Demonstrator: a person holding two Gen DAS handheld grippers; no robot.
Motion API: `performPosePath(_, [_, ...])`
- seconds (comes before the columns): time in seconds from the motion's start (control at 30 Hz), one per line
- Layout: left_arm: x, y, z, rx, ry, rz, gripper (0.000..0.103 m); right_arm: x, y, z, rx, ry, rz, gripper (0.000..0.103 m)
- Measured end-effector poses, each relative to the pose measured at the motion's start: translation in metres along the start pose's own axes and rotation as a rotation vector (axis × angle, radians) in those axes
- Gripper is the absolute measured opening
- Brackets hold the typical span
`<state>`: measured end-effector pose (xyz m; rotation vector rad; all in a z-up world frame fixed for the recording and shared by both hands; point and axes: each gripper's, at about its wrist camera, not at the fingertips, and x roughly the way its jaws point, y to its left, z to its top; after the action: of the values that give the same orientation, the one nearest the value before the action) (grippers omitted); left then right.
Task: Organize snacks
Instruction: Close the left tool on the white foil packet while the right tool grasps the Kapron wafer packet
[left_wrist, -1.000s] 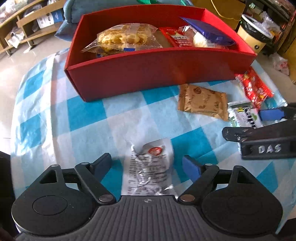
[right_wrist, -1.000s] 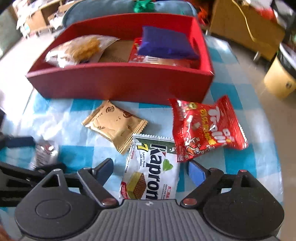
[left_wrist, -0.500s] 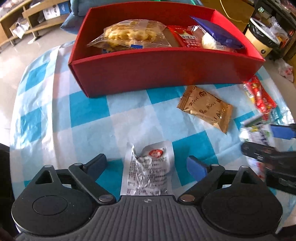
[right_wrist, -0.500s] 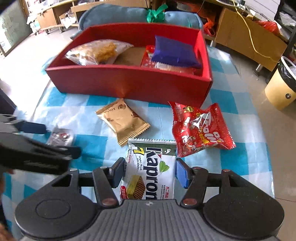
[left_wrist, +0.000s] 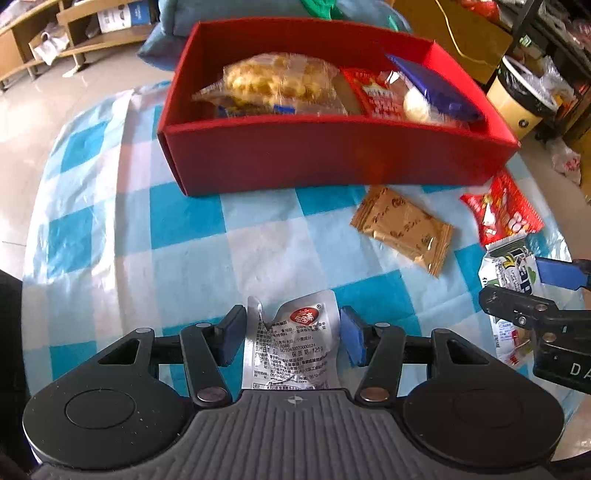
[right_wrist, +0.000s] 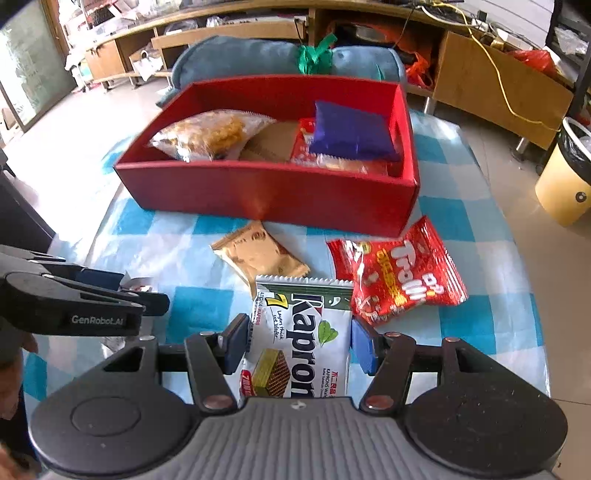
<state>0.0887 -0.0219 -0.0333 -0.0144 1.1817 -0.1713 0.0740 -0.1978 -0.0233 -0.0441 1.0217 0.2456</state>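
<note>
The left hand-held gripper (left_wrist: 291, 338) sits low over the table (left_wrist: 122, 236), its blue pads on either side of a silver packet (left_wrist: 291, 347); the pads stand right at the packet's edges, but whether they press on it cannot be told. The packet lies flat on the checked cloth, its printed side up.

The right hand-held gripper (right_wrist: 299, 341) straddles a white Kapron wafer pack (right_wrist: 301, 339) in the same way, pads just at its long edges, a firm grip not certain. This pack also lies on the cloth, near the table's right side.

Just beyond the wafer pack, a red Trolli bag (right_wrist: 397, 278) overlaps its upper right corner, and a gold packet (right_wrist: 258, 254) lies to the upper left, touching or just beside it. Seen from the left wrist, the gold packet (left_wrist: 402, 229) rests between the two grippers and the box.

Farther back stands a red box (right_wrist: 266, 192), open-topped, holding a clear bag of yellow snacks (right_wrist: 210, 134), a red packet (left_wrist: 375, 94) and a blue pouch (right_wrist: 351, 131). A yellow bin (right_wrist: 565, 181) stands on the floor to the right.
</note>
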Motion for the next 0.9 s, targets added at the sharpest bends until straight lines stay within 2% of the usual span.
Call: performPosePath(0.9, [-0.033,-0.013,0.016,0.034,-0.113,-0.003,0.062,-0.012,0.004,0.027,-0.004,-0.089,-0.020,0.053])
